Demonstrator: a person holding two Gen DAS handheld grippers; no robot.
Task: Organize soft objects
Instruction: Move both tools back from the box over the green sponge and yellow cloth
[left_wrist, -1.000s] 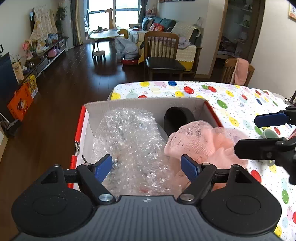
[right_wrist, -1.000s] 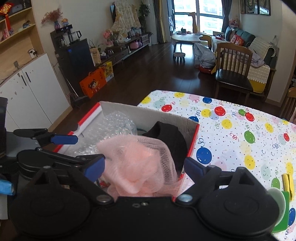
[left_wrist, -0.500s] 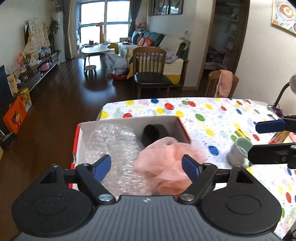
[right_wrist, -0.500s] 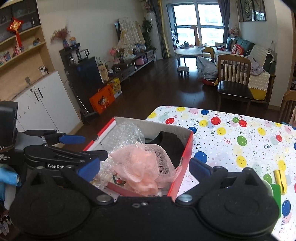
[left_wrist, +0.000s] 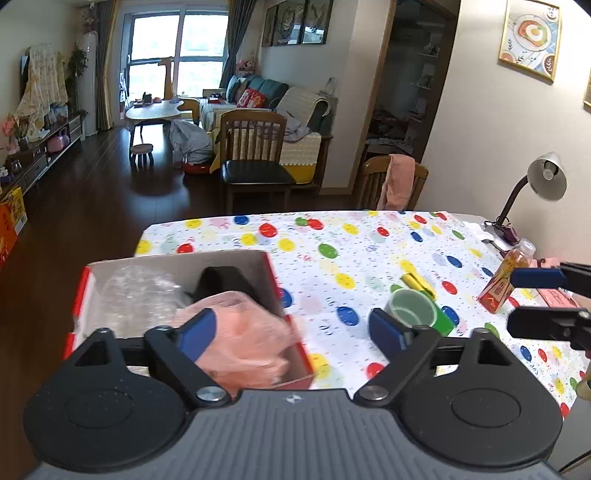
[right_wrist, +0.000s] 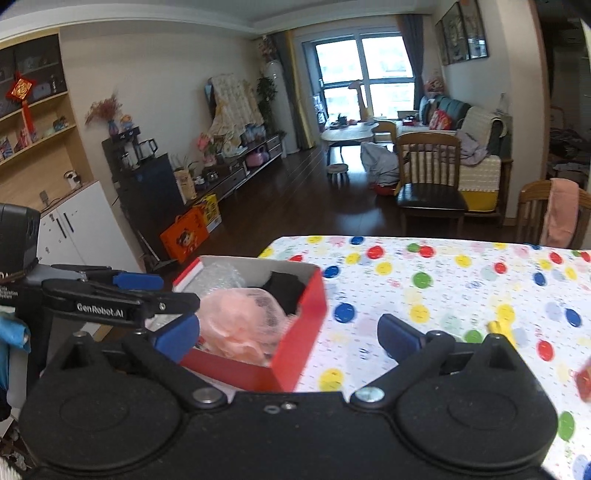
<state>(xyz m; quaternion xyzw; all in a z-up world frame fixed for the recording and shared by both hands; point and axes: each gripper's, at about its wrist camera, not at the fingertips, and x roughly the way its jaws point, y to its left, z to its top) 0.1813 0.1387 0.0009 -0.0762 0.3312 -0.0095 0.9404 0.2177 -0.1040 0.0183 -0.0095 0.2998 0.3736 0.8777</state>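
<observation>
Three soft things now sit in the red-edged cardboard box (left_wrist: 271, 280) at the left end of the table: a wad of bubble wrap (left_wrist: 133, 299) on its left side, a dark rolled item (left_wrist: 221, 282) at the back, and the pink mesh puff (left_wrist: 240, 332) nearest the camera, lying loose against the right wall. A second ago both tools were low over the box with the puff right in front of them; now both have pulled back and risen, so the box looks smaller and more of the balloon-print tablecloth (left_wrist: 332, 243) shows. The left gripper (left_wrist: 291, 332) has just been opening its jaws and they stand wide with nothing between the pads; the puff is only behind one finger, not pinched. Further right on the cloth stand a green cup (left_wrist: 410, 310), a yellow clip-like piece (left_wrist: 417, 282) and a small bottle (left_wrist: 506, 277), none of them plainly soft. The right gripper (right_wrist: 288, 334) has likewise been spreading and is fully apart and empty. The puff's placement looks finished, and the hands seem free for whatever soft item remains.
</observation>
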